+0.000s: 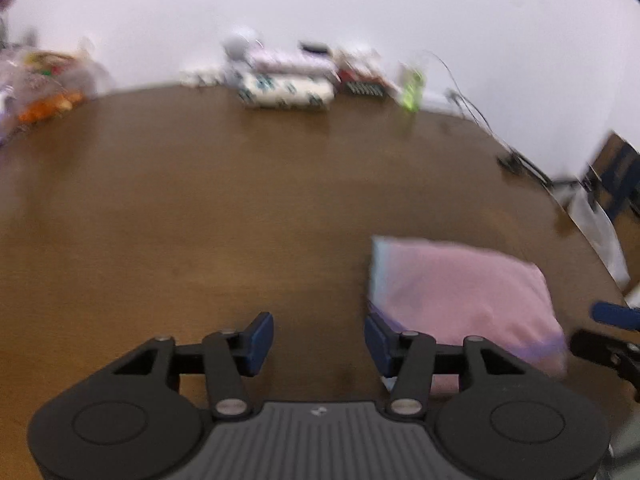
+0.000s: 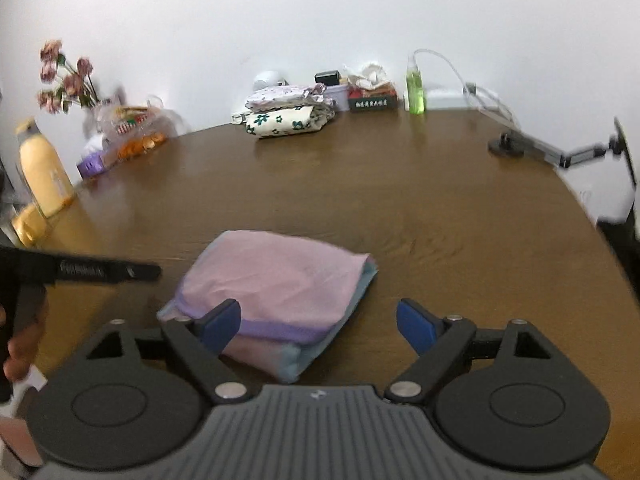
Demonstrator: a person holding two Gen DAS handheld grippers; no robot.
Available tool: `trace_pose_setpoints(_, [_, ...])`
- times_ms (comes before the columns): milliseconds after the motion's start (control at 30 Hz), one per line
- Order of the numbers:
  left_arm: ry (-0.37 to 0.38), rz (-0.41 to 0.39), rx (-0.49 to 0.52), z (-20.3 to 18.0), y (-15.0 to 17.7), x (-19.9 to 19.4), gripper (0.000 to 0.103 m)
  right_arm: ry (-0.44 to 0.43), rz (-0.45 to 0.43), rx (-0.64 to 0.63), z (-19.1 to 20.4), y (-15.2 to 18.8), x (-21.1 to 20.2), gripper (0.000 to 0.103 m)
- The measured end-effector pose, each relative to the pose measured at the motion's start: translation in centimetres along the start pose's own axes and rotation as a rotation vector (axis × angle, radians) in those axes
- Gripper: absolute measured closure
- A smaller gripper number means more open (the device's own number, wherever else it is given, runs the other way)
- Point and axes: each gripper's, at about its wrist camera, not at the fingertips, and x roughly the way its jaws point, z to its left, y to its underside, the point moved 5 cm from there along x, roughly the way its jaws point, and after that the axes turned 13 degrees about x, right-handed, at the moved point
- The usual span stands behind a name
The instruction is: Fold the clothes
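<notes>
A folded pink garment (image 2: 276,280) with purple and light blue edges lies on the brown table (image 2: 440,208). In the left wrist view the garment (image 1: 464,296) lies to the right of my left gripper (image 1: 319,340), which is open and empty over bare table. My right gripper (image 2: 319,326) is open and empty, with its left fingertip (image 2: 222,326) over the garment's near edge. The left gripper's body (image 2: 100,270) shows at the left of the right wrist view. Part of the right gripper (image 1: 612,332) shows at the right edge of the left wrist view.
Folded floral cloths (image 2: 290,114) are stacked at the table's far edge, beside a dark box (image 2: 372,98) and a green bottle (image 2: 415,88). A yellow bottle (image 2: 42,168), snack bags (image 2: 128,136) and flowers (image 2: 64,76) stand at the left. A monitor arm (image 2: 552,148) is clamped at the right.
</notes>
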Motion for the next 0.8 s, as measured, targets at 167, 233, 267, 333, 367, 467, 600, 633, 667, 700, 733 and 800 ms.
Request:
trace_pose_setpoints(167, [0.043,0.03,0.121,-3.3,1.0,-0.9,0.05,0.07,-0.022,-0.015,0.5,0.4,-1.5,0.001])
trace_pose_setpoints(233, [0.031,0.031,0.131,-3.8,1.1,-0.8,0.05,0.095,-0.01,0.019,0.4,0.6,-1.5,0.001])
trace_pose_setpoints(267, [0.034,0.035,0.129,-4.0,1.2,-0.8,0.05,0.104,0.0,0.034,0.4,0.7,-1.5,0.001])
trace_pose_setpoints(333, [0.053,0.03,0.12,-3.8,1.0,-1.0,0.048,0.11,0.013,0.058,0.2,1.0,-1.3,0.001])
trace_pose_setpoints(367, [0.061,0.024,0.112,-3.5,0.8,-1.1,0.047,0.107,0.013,0.073,0.2,1.0,-1.1,0.001])
trace_pose_setpoints(467, [0.099,-0.051,0.045,-2.2,-0.6,-1.9,0.028,0.077,-0.01,0.109,0.3,0.5,-0.3,0.001])
trace_pose_setpoints(600, [0.095,-0.048,0.047,-1.7,-2.5,-0.2,0.022,0.067,-0.004,0.111,0.7,0.3,1.9,0.003])
trace_pose_setpoints(633, [0.106,-0.03,0.065,-2.0,-2.6,0.6,0.022,0.074,0.007,0.104,0.8,0.4,2.5,0.007])
trace_pose_setpoints(667, [0.117,-0.021,0.07,-2.2,-2.6,1.2,0.023,0.08,0.018,0.1,0.8,0.6,3.1,0.012])
trace_pose_setpoints(700, [0.125,-0.008,0.069,-2.3,-2.5,1.9,0.025,0.078,0.031,0.102,0.8,0.8,3.6,0.014])
trace_pose_setpoints(733, [0.131,0.005,0.068,-2.5,-2.4,2.5,0.025,0.071,0.043,0.105,0.6,1.0,4.1,0.018])
trace_pose_setpoints(800, [0.153,0.015,0.07,-2.7,-2.2,3.3,0.032,0.051,0.05,0.098,0.4,1.4,4.9,0.024])
